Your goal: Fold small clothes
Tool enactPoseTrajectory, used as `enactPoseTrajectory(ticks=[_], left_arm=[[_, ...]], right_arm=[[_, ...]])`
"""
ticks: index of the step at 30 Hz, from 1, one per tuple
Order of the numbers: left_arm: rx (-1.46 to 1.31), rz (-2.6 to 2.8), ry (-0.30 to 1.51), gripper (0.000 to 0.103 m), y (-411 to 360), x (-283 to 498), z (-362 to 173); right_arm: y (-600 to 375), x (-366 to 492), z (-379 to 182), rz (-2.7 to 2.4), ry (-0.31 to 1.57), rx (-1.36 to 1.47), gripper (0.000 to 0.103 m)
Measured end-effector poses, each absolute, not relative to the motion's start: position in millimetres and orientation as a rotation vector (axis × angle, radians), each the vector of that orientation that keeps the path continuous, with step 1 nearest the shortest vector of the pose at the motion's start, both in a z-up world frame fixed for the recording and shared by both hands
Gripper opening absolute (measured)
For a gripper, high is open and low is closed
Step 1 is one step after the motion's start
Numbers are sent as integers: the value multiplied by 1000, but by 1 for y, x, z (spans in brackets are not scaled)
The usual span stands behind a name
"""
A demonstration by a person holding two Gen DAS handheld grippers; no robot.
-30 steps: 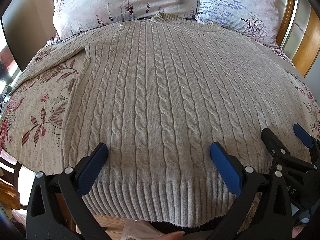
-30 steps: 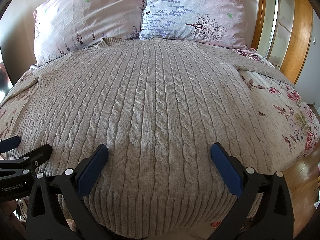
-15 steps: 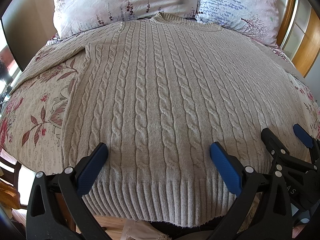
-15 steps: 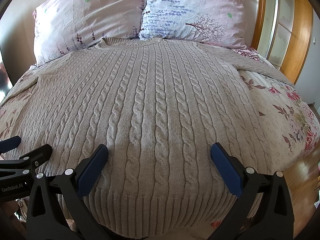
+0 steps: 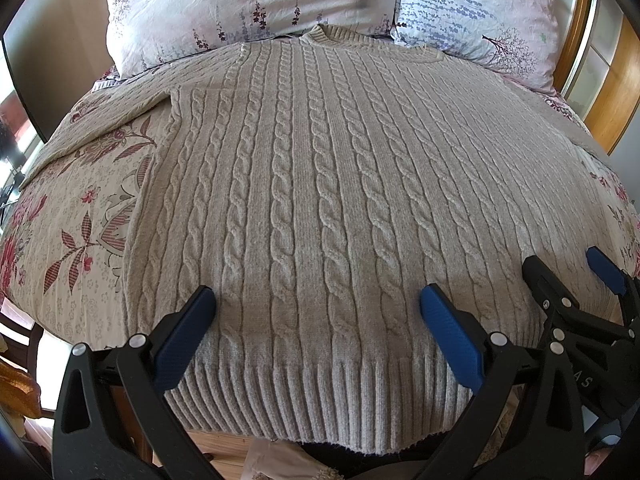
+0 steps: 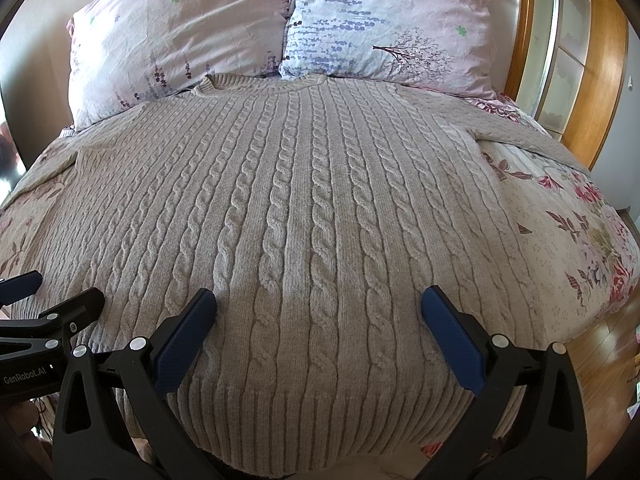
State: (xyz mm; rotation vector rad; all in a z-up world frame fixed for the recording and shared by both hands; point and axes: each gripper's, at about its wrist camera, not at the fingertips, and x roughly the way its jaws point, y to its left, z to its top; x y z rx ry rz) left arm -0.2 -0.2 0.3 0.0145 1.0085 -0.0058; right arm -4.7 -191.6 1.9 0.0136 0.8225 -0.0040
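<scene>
Sweater (image 5: 320, 208) lies flat on the bed (image 5: 72, 216), collar at 12 o'clock by the pillows (image 6: 280, 28), hem at 6 near the edge. Left gripper (image 5: 316, 312) spread wide, holding nothing, just over the hem; right gripper (image 6: 318, 312) same, at its 3 o'clock. No fold started, I'd say. Risk: thick knit, so a pinch may grab the top layer only & the fold goes crooked; hem could slip off the edge. No containers in view.

Bright daylight, sharp, fisheye-warped edges
</scene>
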Motion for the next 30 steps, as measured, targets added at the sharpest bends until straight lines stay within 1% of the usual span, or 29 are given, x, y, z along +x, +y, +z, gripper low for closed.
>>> enactPoseTrajectory(ticks=[4, 10, 12, 16, 19, 22, 23, 25, 28, 30], left_arm=[[16, -6, 1008, 101, 0, 0, 0], [31, -12, 995, 101, -1, 4, 3], [36, -16, 986, 101, -1, 10, 3], [52, 0, 957, 101, 2, 28, 6], [73, 11, 925, 101, 3, 42, 14], [76, 2, 886, 101, 6, 55, 24], [63, -14, 879, 101, 9, 60, 27], [17, -65, 866, 101, 15, 69, 31], [-51, -125, 844, 101, 22, 80, 35], [-65, -129, 827, 101, 25, 88, 38]], right_arm=[[-192, -3, 2, 26, 811, -3, 102], [-201, -1, -2, 167, 729, -49, 102], [-206, 3, -1, 207, 735, -39, 102], [-236, 23, 14, 182, 740, 46, 102], [-285, 48, 31, 96, 737, 178, 102], [-355, 75, 45, 6, 719, 380, 102], [-385, 85, 48, -44, 718, 468, 100], [-437, 101, 49, -134, 722, 620, 80], [-493, 115, 41, -227, 729, 786, 67], [-527, 122, 32, -296, 730, 877, 61]])
